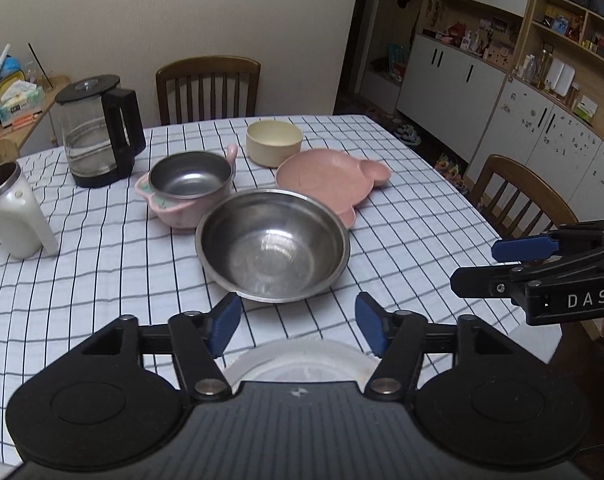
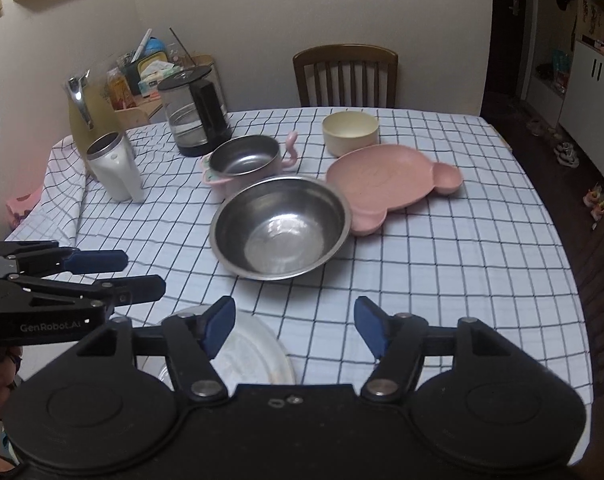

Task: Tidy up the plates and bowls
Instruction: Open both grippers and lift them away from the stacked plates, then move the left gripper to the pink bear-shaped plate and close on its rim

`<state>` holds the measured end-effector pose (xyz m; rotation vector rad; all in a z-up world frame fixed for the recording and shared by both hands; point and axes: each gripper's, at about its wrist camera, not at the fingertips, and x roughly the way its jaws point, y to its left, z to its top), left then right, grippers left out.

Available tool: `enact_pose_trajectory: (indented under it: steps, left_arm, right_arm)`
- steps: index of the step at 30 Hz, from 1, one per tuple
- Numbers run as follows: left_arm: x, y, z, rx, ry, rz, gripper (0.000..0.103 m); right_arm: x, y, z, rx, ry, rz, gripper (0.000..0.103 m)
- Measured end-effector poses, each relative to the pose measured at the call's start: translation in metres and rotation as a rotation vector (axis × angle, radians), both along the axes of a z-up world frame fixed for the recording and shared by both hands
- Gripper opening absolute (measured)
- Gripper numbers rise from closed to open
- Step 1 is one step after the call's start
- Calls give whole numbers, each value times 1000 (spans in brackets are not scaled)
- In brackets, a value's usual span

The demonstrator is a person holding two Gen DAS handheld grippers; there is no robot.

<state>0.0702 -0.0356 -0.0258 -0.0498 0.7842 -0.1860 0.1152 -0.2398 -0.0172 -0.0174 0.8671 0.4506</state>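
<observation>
A large steel bowl (image 1: 273,246) (image 2: 281,227) sits mid-table. Behind it stand a pink-handled bowl with a steel insert (image 1: 188,186) (image 2: 246,162), a pink bear-shaped plate (image 1: 329,180) (image 2: 389,182) and a cream bowl (image 1: 274,142) (image 2: 349,132). A white plate (image 1: 298,362) (image 2: 254,354) lies at the near table edge, partly hidden by the gripper bodies. My left gripper (image 1: 298,324) (image 2: 138,274) hangs open above the white plate, nothing between its pads. My right gripper (image 2: 294,326) (image 1: 477,266) is open too, just right of that plate, holding nothing.
A glass kettle with black handle (image 1: 98,132) (image 2: 196,110) and a white mug (image 1: 12,212) (image 2: 116,168) stand at the left of the checked tablecloth (image 1: 102,264). Wooden chairs (image 1: 208,88) (image 1: 517,200) flank the table. Cabinets (image 1: 541,100) line the right wall.
</observation>
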Motion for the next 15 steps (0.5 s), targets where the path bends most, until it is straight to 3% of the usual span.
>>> enact_pose_trajectory:
  steps: [5, 10, 15]
  left_arm:
    - [27, -18, 2, -4, -16, 33, 76]
    - [62, -40, 2, -1, -42, 81, 77]
    - [107, -64, 1, 21, -47, 120, 77]
  right_arm:
    - [31, -23, -3, 4, -3, -20, 81]
    - [69, -47, -7, -1, -1, -29, 97]
    - [108, -69, -12, -13, -6, -11, 99]
